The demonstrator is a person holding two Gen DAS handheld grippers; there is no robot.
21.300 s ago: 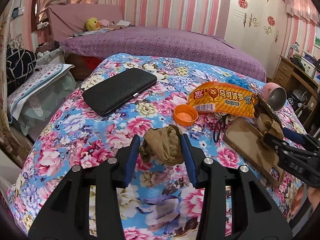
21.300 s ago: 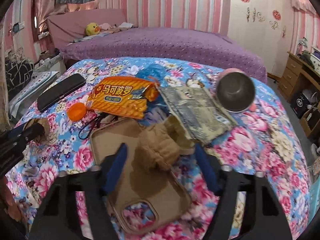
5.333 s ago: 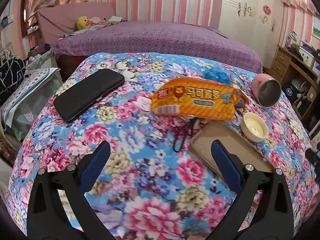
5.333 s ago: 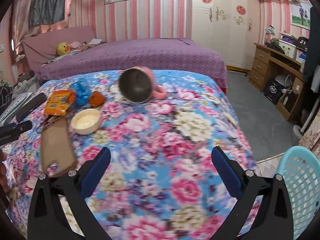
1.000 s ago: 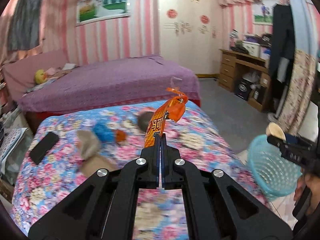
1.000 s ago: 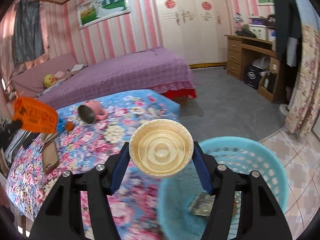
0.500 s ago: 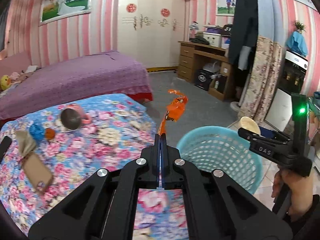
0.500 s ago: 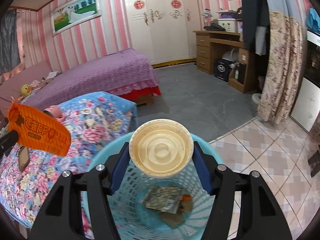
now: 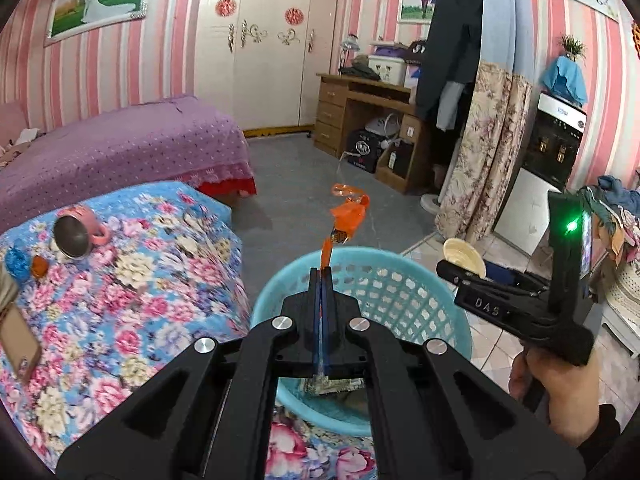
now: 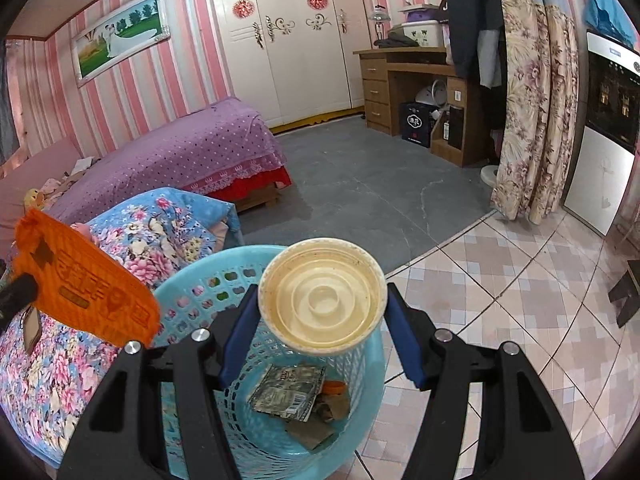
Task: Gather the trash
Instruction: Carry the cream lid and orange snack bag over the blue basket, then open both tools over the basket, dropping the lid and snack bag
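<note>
A: What surrounds the work, biggest first?

B: A bed with a purple dotted cover [image 9: 120, 140] at the back, then the nearer bed under a floral blue cover [image 9: 120, 280]. Beside that bed's corner stands the light-blue laundry-style basket [image 10: 200, 292] on the tiled floor. A wooden desk [image 9: 360, 112] and a flowered curtain [image 10: 532, 120] lie farther off.

A: Anything in the way of the basket?

B: Both grippers hang over its mouth. Inside lie a grey printed wrapper [image 10: 286, 390], a scrap of brown paper and something orange.

A: What is left on the floral bed?

B: A pink metal mug [image 9: 74, 232] on its side, a blue crumpled bit, a small orange cap and a tan phone case [image 9: 18, 336].

A: Any writing?

B: "DAS" on the right gripper's body in the left view. The orange snack bag [image 10: 84, 284] carries printed characters too blurred to read.

A: And the grippers?

B: The left gripper [image 9: 321, 276] is pressed together on the bag's lower edge, holding it above the basket rim. The right gripper [image 10: 322, 320] is spread moderately, clamping a cream plastic lid [image 10: 322, 296] by its edge directly over the basket.
</note>
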